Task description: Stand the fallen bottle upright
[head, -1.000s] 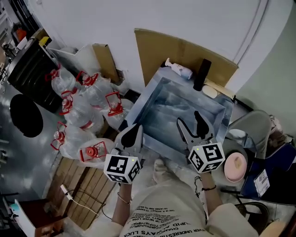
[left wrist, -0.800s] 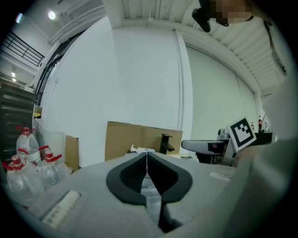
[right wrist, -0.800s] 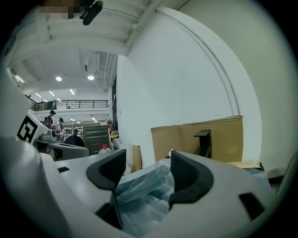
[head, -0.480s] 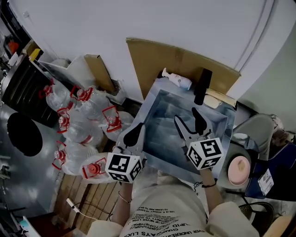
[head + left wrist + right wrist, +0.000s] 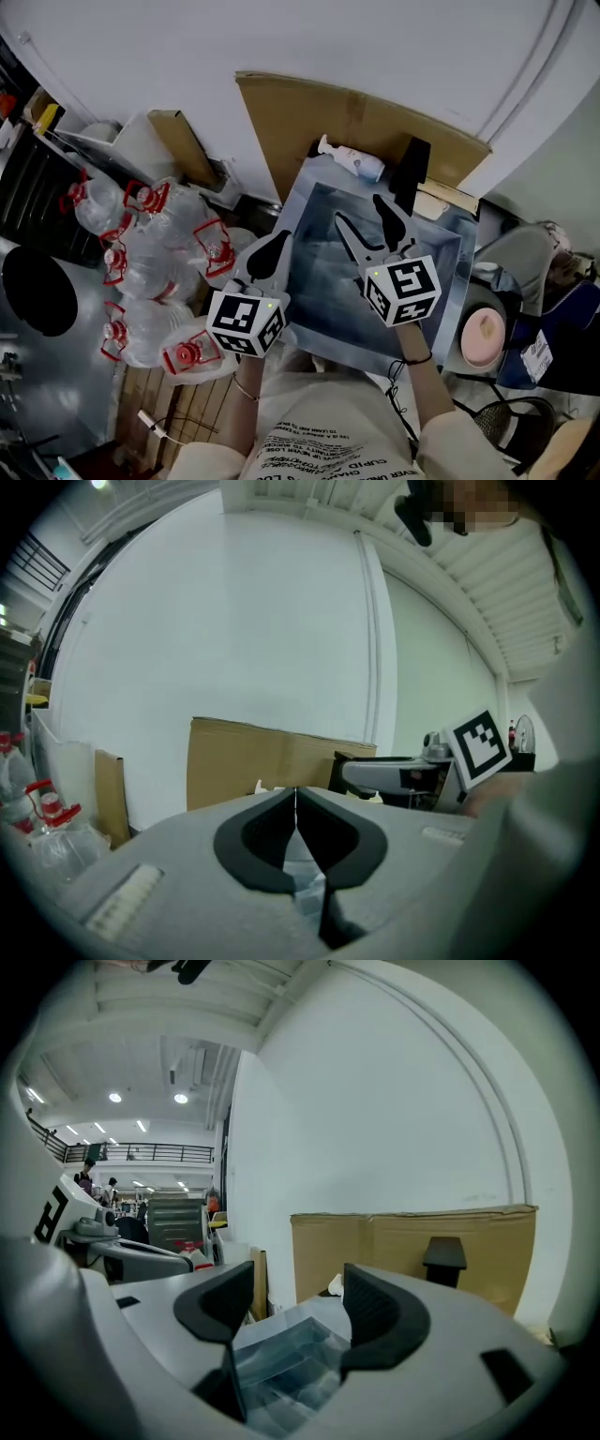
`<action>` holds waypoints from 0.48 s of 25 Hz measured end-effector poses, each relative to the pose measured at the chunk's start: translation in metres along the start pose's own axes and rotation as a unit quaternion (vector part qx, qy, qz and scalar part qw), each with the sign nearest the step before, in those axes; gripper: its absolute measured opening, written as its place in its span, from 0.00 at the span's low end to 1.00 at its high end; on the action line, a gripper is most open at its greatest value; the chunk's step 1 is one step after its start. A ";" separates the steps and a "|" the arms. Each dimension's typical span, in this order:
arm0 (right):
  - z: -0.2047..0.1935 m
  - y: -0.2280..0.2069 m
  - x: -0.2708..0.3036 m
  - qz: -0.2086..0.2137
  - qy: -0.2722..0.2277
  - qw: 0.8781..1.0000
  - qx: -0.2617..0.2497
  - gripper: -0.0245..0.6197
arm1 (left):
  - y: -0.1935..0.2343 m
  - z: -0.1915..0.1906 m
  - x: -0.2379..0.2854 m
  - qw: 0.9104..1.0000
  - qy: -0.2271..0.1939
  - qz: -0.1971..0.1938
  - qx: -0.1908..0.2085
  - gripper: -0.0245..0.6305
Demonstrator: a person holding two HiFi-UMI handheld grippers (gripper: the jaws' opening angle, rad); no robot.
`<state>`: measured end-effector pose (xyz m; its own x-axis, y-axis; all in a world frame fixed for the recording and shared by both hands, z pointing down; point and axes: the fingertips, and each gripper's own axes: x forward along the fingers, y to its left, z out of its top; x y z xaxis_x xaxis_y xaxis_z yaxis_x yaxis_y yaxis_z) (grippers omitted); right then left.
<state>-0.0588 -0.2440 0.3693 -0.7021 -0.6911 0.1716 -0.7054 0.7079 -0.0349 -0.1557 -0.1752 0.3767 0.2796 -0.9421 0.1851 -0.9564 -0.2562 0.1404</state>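
White bottle (image 5: 350, 160), brown cardboard (image 5: 349, 114), clear red-capped jugs (image 5: 141, 270).

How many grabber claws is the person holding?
2. The left gripper, jaws together, is at the table's left edge; the right gripper, jaws apart, is over the table's middle. None seems hidden.

Landmark: tray (image 5: 323, 281). Bottle (image 5: 352, 161) lies on its side at the tray's far-left corner. Block (image 5: 410, 173) stands on the far edge, right of the bottle. Cardboard sheet (image 5: 328, 112) behind the tray. Water jugs (image 5: 150, 253) left of it, round dish (image 5: 485, 337) right of it.
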 end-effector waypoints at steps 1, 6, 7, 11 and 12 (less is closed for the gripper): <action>0.000 0.000 0.006 -0.002 0.003 1.000 -0.002 0.48 | 0.004 0.000 0.004 1.000 0.002 -0.004 -0.001 0.08; -0.003 -0.004 0.043 -0.017 0.028 0.999 -0.026 0.48 | 0.027 0.000 0.028 0.999 0.014 -0.031 -0.006 0.08; -0.003 -0.007 0.053 -0.021 0.032 0.999 -0.030 0.48 | 0.032 -0.001 0.034 0.999 0.018 -0.037 -0.005 0.08; -0.008 -0.018 0.088 -0.037 0.064 0.995 -0.063 0.48 | 0.050 -0.010 0.056 0.997 0.033 -0.062 -0.018 0.08; -0.010 -0.021 0.095 -0.040 0.073 0.994 -0.074 0.48 | 0.054 -0.013 0.061 0.997 0.036 -0.067 -0.024 0.08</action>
<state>-0.1097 -0.3232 0.3964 -0.6144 -0.7256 0.3099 -0.7294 0.6721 0.1275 -0.1888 -0.2439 0.4079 0.4113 -0.8819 0.2303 -0.9055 -0.3663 0.2143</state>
